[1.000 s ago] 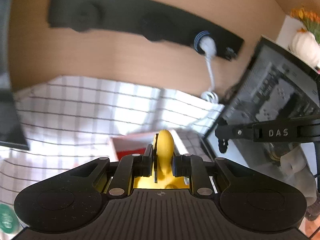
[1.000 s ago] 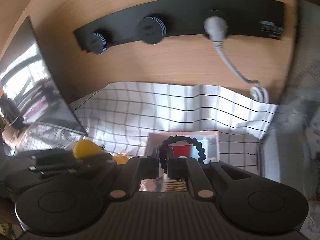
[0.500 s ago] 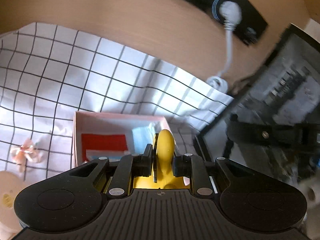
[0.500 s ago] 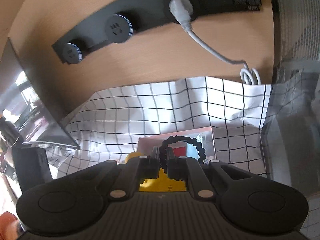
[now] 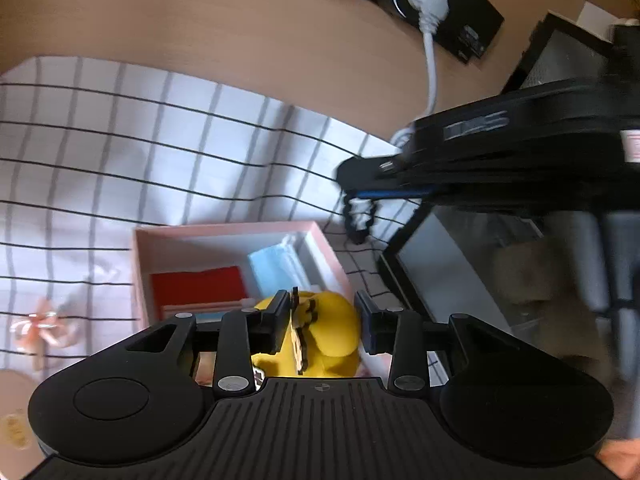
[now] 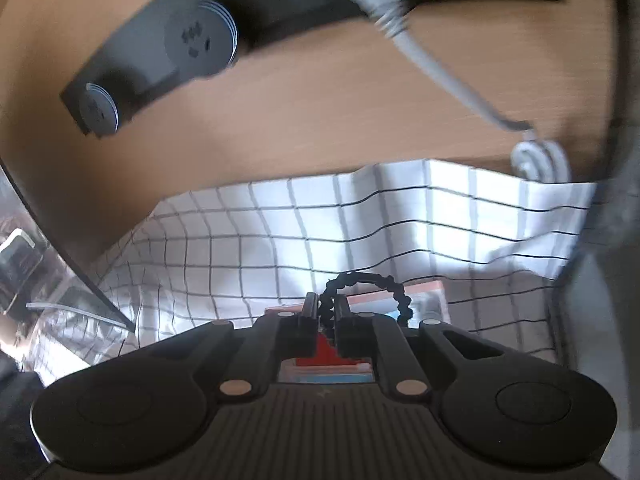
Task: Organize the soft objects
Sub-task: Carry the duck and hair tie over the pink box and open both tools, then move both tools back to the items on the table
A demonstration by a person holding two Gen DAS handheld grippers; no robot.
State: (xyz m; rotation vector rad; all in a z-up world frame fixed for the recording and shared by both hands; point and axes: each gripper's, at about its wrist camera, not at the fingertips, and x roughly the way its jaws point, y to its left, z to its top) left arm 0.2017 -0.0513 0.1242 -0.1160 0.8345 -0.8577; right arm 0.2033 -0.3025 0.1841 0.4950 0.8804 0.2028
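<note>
A pink box (image 5: 140,248) sits on the checked cloth, with a red cloth (image 5: 198,282) and a light blue face mask (image 5: 272,270) inside. My left gripper (image 5: 322,320) is open over the box's near right corner; a yellow soft toy (image 5: 332,326) lies between its parted fingers. My right gripper (image 6: 327,312) is shut on a black beaded hair tie (image 6: 376,286), held above the box (image 6: 416,292). In the left wrist view the right gripper (image 5: 356,178) is to the right of the box, the hair tie (image 5: 358,220) hanging from it.
A checked cloth (image 5: 120,140) covers the table. A black power strip (image 5: 440,0) with a white plug sits on the wooden wall. A black-framed panel (image 5: 460,272) stands right of the box. A pink bow (image 5: 42,322) lies left of the box.
My left gripper has opened and the yellow toy has dropped from its grip over the box. My right gripper has moved closer to the box with the hair tie.
</note>
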